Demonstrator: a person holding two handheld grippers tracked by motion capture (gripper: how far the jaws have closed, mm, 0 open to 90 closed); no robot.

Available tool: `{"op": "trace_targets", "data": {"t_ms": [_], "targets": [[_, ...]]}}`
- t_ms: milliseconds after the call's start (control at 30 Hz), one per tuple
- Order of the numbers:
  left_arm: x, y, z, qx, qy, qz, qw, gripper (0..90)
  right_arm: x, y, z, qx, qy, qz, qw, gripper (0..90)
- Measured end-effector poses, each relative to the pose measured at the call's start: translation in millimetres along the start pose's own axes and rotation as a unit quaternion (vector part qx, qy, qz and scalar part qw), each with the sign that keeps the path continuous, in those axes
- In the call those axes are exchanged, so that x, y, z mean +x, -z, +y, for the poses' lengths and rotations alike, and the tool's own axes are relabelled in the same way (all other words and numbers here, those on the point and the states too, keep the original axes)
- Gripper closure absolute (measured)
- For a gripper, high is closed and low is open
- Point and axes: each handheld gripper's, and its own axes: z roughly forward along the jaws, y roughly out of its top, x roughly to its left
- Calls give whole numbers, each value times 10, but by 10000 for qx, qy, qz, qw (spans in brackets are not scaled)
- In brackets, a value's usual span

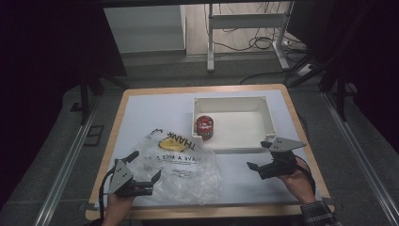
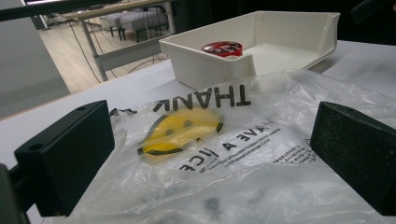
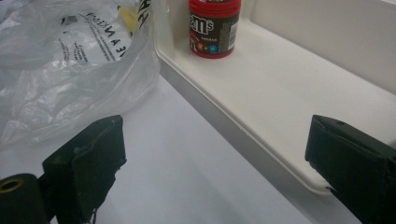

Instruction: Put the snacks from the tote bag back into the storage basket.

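Here, two tools, both spread wide and holding nothing: left tool (image 1: 145,165) straddling one clear plastic bag (image 1: 181,165), right tool (image 1: 259,154) just beside one white tray (image 1: 266,110). Inside that tray, upright at its left end, one red can (image 1: 204,128); all on one white worktop (image 1: 150,110).

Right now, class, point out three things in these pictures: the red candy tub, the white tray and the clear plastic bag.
red candy tub (image 3: 214,29): right gripper view, on its printed label.
white tray (image 1: 268,115): high view, on its right wall.
clear plastic bag (image 2: 280,116): left gripper view, on the crinkled film right of the lettering.
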Motion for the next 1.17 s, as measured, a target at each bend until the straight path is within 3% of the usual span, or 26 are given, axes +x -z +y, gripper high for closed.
{"op": "trace_targets", "data": {"t_ms": [367,700,1167], "targets": [[4,0,-1,-8,37,-14,10000,0,-15,109,-103,-36,-86,-126,9999,55],[8,0,-3,-10,60,-17,10000,0,-23,227,-189,-225,-128,-271,9993,54],[3,-15,2,5,47,-34,10000,0,-98,313,-345,-217,-306,-457,9982,54]]}}
